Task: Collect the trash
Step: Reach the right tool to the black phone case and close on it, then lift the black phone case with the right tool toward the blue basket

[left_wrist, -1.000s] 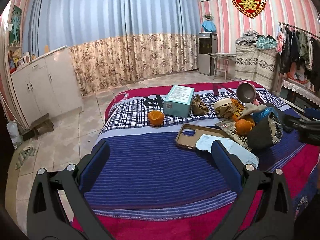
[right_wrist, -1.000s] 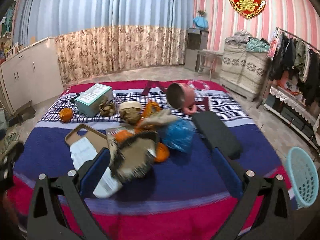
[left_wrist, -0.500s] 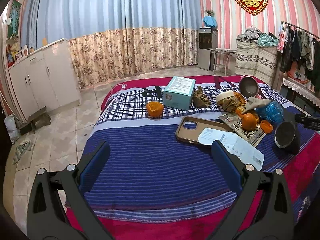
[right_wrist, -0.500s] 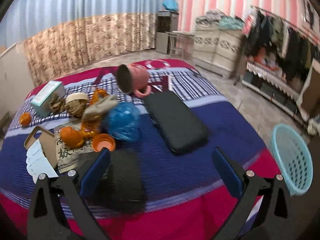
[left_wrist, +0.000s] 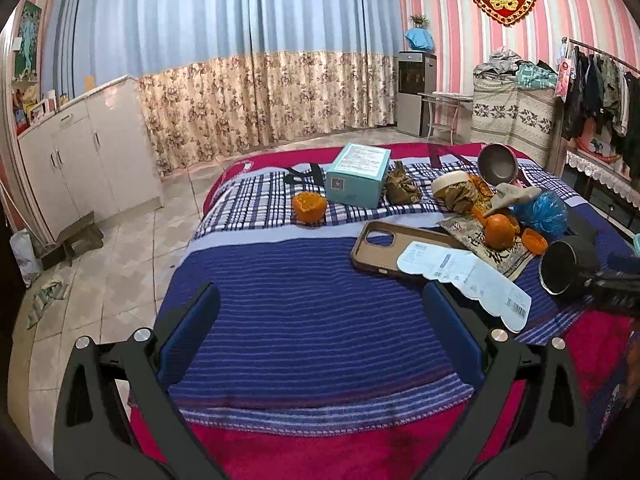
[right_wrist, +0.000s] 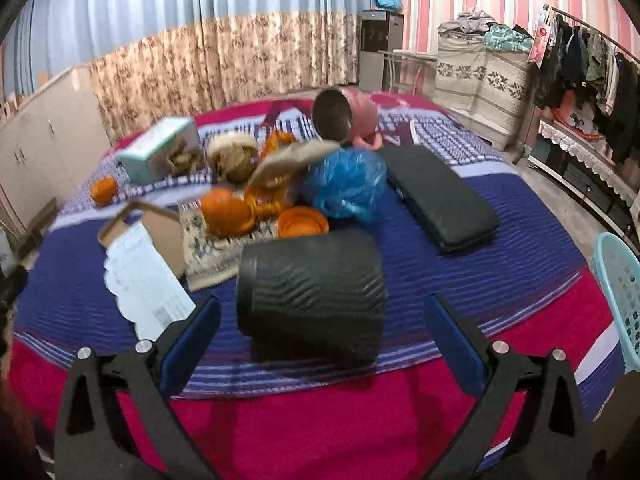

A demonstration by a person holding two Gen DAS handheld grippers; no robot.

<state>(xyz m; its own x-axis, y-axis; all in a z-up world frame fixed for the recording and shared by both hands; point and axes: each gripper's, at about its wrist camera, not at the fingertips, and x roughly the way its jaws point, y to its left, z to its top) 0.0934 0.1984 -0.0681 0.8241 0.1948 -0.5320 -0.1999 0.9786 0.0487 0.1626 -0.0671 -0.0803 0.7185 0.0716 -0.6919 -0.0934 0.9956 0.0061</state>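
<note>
Bed (left_wrist: 304, 320), covered in a blue striped blanket with a plaid band and red edge, carries all the items below.

Left gripper (left_wrist: 320, 312): jaws spread wide, nothing between them, hovering over the bare blue stripes at the near edge.

Orange peel half (left_wrist: 308, 207): on the plaid band, just beside the teal box (left_wrist: 358, 174), which stands further back.

Brown crumpled wrapper (left_wrist: 402, 190): touching the right side of the teal box.

Phone case (left_wrist: 396, 246), tan, lying face up on the blue stripes; a white receipt (left_wrist: 464, 278) overlaps its right end and runs toward the near edge.

Trash pile, right of the phone case: printed packet (left_wrist: 496, 254) flat underneath, orange peel (left_wrist: 498, 230) on it, small orange cap (left_wrist: 534, 241) just beside, blue plastic bag (left_wrist: 540, 212) behind, a roll of tape (left_wrist: 452, 182) with brown paper at the back. Details within the pile are partly blurred in the right wrist view.

Pink cup (right_wrist: 346, 118): on its side at the far end of the pile, mouth toward the camera.

Black ribbed cup (right_wrist: 312, 296): lying on its side on the blanket, near the pile, directly ahead of the right gripper (right_wrist: 320, 316). Its jaws are spread wide, one at each side of the cup and apart from it.

Black flat case (right_wrist: 440, 198): on the blanket right of the blue bag.

Teal basket (right_wrist: 618, 296): off the bed's right edge, partly in view.
</note>
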